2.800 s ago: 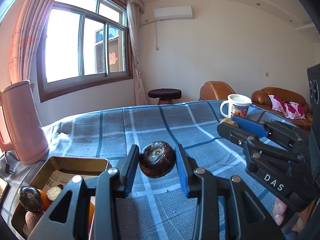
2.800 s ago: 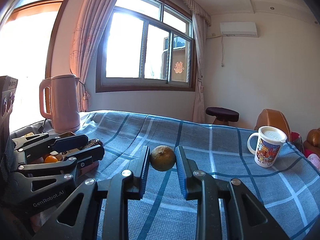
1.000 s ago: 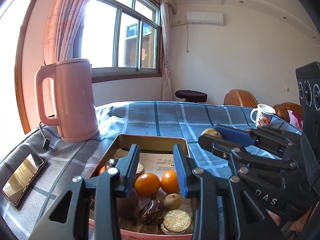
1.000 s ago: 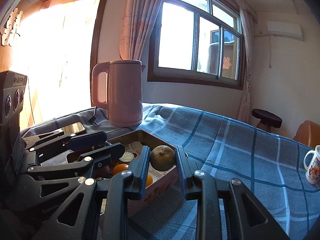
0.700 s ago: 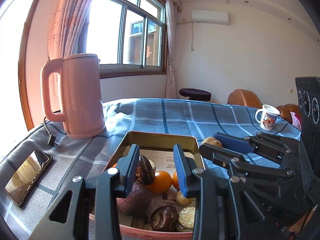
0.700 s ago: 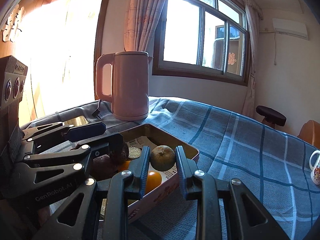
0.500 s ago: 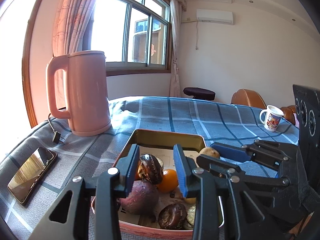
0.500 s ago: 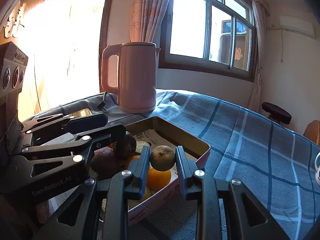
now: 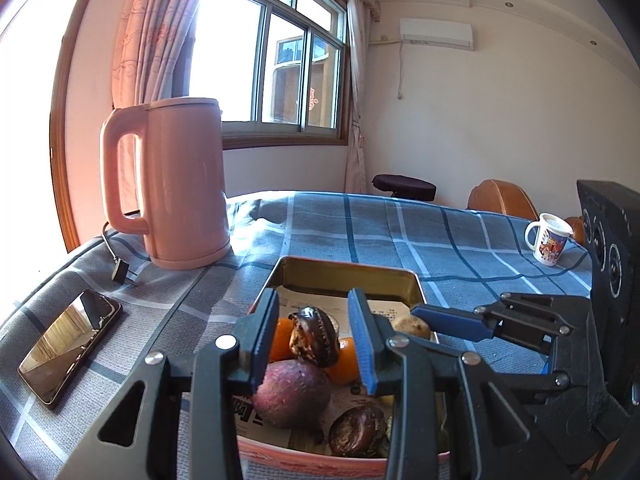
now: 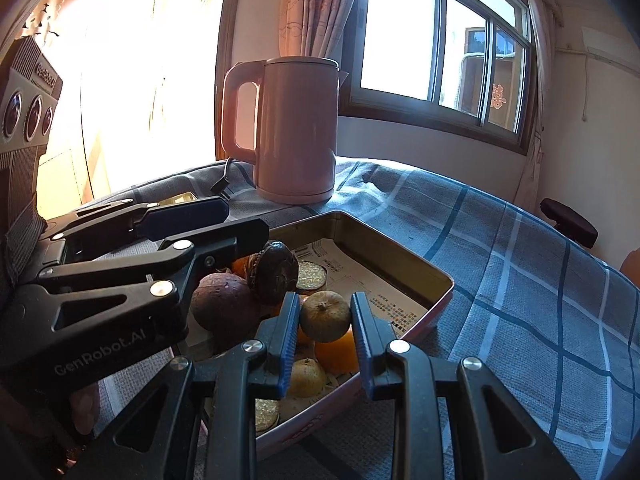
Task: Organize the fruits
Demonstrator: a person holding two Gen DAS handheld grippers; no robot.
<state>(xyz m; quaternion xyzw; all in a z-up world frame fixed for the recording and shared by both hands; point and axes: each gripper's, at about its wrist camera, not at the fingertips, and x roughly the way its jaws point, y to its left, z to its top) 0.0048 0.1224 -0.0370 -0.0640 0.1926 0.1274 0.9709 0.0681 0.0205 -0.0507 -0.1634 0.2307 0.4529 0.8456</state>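
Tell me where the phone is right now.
In the left wrist view the phone lies flat on the checked tablecloth at far left, in front of the pink kettle and left of the fruit tin.

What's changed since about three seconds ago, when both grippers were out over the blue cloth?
Both grippers carried their fruit from over the cloth to above the tin: the left gripper still clamps the dark wrinkled fruit, the right gripper the greenish-brown fruit. Nothing released. Kettle, phone and mug look unmoved.
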